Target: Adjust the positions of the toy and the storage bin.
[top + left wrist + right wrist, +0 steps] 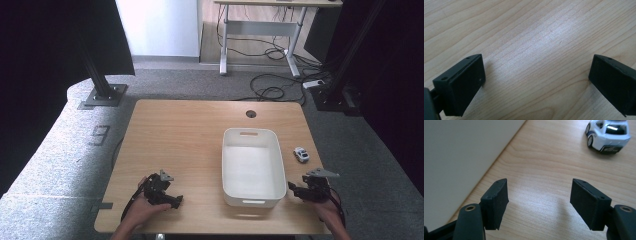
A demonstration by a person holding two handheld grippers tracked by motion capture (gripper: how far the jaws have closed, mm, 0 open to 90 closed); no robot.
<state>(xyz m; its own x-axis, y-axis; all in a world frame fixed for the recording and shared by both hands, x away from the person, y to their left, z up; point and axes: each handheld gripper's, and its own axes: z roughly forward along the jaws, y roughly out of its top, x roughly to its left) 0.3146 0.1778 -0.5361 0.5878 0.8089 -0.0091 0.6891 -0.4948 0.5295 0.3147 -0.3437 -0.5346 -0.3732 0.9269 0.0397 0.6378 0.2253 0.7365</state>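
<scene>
While both pairs of black jaws stand spread wide with nothing between them, no grasp has begun. Right gripper: its own view shows bare wood grain between the pads, the small white toy car with dark windows ahead and off to the upper right, well apart from the jaws, and the smooth outer wall of the white rectangular plastic bin along the left. Left gripper: released likewise, the jaws framing plain tabletop — nothing lies within its reach. High view: the right gripper rests at the near right corner of the light wooden table, just beside the bin's near right corner; the toy car sits on the table a little beyond it, near the bin's right wall but apart from it. The left gripper lies at the near left, well apart from the bin and the car. Bin interior reads empty. Judgement: the work in hand looks like moving the car into the bin, and it stands at the very start — car untouched, on its wheels, outside the bin. Left to do: advance the right gripper to the car, close on its body, lift, carry over the rim, release inside.
</scene>
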